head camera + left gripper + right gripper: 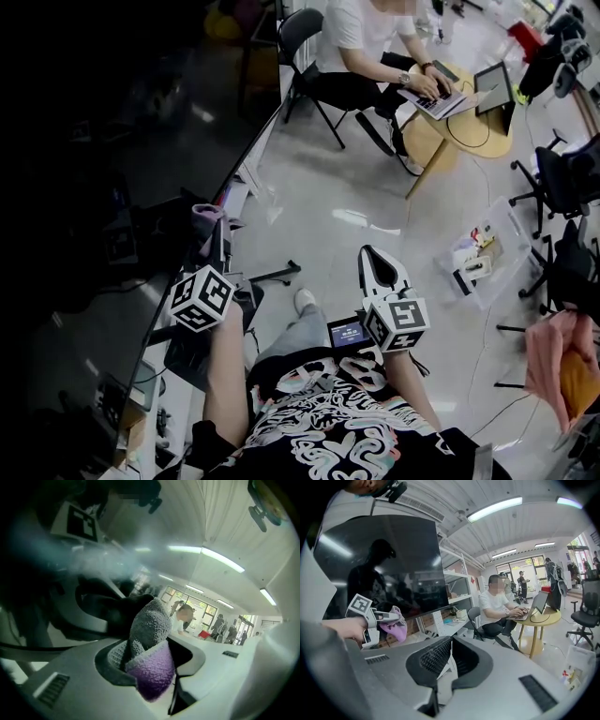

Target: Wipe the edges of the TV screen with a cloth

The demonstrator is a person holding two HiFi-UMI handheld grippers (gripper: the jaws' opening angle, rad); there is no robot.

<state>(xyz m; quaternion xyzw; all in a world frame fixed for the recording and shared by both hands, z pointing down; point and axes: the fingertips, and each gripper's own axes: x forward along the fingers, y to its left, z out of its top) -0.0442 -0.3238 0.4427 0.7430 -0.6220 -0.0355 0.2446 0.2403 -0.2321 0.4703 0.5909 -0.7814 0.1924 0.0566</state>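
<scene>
The soft, fluffy cloth point(150, 625) is purple on one side and grey on the other. It is folded and bunched up. The jaws of the left tool point(147, 660) are squeezed tight on it. A grey lump sticks out past the jaws, and a purple fold sits in front of it. The cloth is held up right by the bottom edge of the big, flat, black TV screen point(389, 559). I cannot tell if they touch. The screen stands upright. It is dark and shiny, and lights and a dark shape show in it like in a mirror.
</scene>
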